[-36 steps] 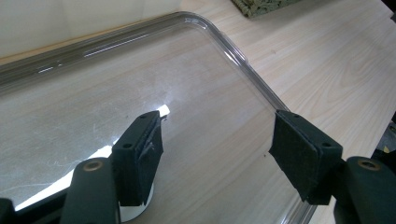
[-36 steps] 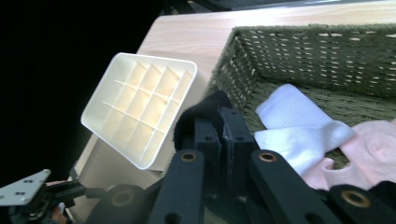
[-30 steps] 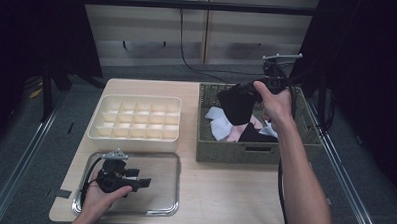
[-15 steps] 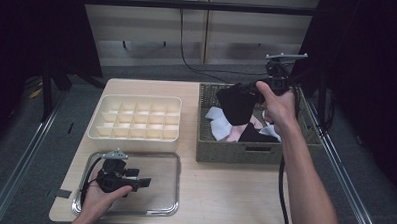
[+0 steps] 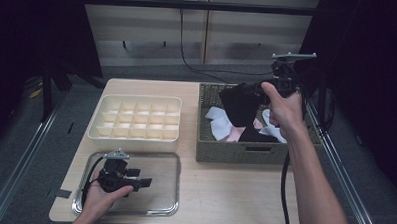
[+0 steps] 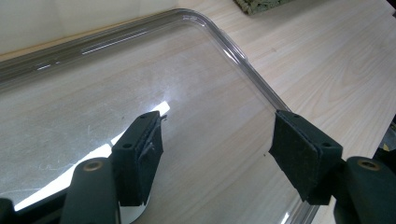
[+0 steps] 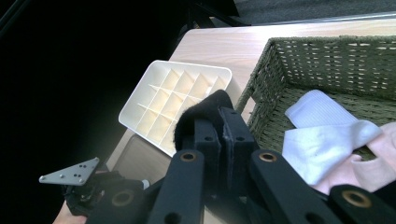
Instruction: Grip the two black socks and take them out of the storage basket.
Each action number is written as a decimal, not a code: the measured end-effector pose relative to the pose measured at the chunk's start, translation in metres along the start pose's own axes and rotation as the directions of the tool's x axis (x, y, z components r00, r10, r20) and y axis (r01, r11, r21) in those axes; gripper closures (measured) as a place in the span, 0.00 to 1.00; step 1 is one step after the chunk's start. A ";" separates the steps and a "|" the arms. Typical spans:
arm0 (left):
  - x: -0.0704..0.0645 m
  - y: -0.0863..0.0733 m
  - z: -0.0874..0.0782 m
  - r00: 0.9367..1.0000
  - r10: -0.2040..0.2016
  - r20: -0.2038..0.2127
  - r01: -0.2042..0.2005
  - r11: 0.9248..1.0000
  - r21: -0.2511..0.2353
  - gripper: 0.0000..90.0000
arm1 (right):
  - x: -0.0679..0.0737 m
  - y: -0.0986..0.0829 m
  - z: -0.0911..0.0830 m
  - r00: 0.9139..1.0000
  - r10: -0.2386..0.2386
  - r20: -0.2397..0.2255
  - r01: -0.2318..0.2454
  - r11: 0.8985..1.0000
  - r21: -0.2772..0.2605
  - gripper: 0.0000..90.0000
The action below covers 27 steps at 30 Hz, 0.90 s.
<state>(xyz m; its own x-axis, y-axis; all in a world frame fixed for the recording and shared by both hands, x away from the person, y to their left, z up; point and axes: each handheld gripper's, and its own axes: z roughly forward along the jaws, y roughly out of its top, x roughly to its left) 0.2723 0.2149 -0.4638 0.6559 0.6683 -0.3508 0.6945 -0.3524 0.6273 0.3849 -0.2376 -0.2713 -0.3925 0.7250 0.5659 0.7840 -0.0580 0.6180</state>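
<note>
nearest us, our left gripper point(image 5: 145, 181) rests in the clear tray point(image 5: 168, 205) at the table's point(image 5: 223, 193) front left, its jaws spread wide with nothing between them, hovering just over the tray floor. beyond the tray sits the cream divider box point(image 5: 136, 119). farther right, our right gripper point(image 7: 222, 128) is clamped on a black cloth point(image 5: 242, 103), lifted over the woven basket point(image 5: 245, 151), where white cloths point(image 5: 221, 124) and a pink one point(image 7: 345, 170) lie.
</note>
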 end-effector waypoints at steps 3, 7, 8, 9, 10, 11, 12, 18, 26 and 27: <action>0.000 0.000 0.000 1.000 -0.001 0.002 0.001 1.000 -0.002 0.38 | 0.004 -0.004 -0.005 1.000 -0.005 -0.009 0.005 1.000 -0.008 0.96; 0.001 0.001 -0.001 1.000 -0.005 0.000 0.005 1.000 -0.005 0.38 | 0.010 -0.010 -0.009 1.000 -0.026 -0.015 0.026 1.000 -0.011 0.96; 0.001 0.001 -0.001 1.000 -0.007 -0.001 0.007 1.000 -0.005 0.38 | 0.013 -0.015 -0.010 0.999 -0.033 -0.025 0.033 0.999 -0.010 0.96; 0.001 0.001 -0.001 1.000 -0.007 -0.001 0.007 1.000 -0.005 0.38 | 0.014 -0.017 -0.010 0.999 -0.034 -0.025 0.034 0.999 -0.010 0.96; 0.001 0.001 -0.001 1.000 -0.009 0.001 0.009 1.000 -0.007 0.38 | 0.015 -0.020 -0.011 0.999 -0.037 -0.027 0.037 0.999 -0.010 0.96; 0.001 0.001 -0.001 1.000 -0.009 0.001 0.009 1.000 -0.007 0.38 | 0.016 -0.022 -0.011 0.999 -0.038 -0.034 0.038 0.999 -0.007 0.96; 0.002 0.001 -0.001 1.000 -0.011 -0.001 0.011 1.000 -0.008 0.38 | 0.017 -0.024 -0.012 0.999 -0.040 -0.035 0.040 0.999 -0.004 0.96; 0.000 0.003 0.000 1.000 0.002 -0.005 -0.002 1.000 -0.009 0.38 | 0.022 -0.033 -0.016 0.998 -0.044 -0.048 0.044 0.999 -0.009 0.96; -0.002 0.011 -0.002 1.000 0.017 -0.012 -0.018 0.999 -0.030 0.43 | 0.023 -0.059 -0.017 0.996 -0.060 -0.067 0.060 0.998 0.001 0.96; -0.002 0.011 -0.002 1.000 0.017 -0.012 -0.018 0.999 -0.030 0.45 | 0.023 -0.059 -0.017 0.996 -0.060 -0.067 0.060 0.998 0.001 0.96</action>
<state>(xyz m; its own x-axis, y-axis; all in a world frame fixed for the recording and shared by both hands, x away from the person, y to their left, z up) 0.2780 0.2108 -0.4541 0.6644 0.6696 -0.3319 0.6737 -0.3444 0.6538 0.3220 -0.2288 -0.2856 -0.4702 0.6793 0.5635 0.7596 -0.0136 0.6502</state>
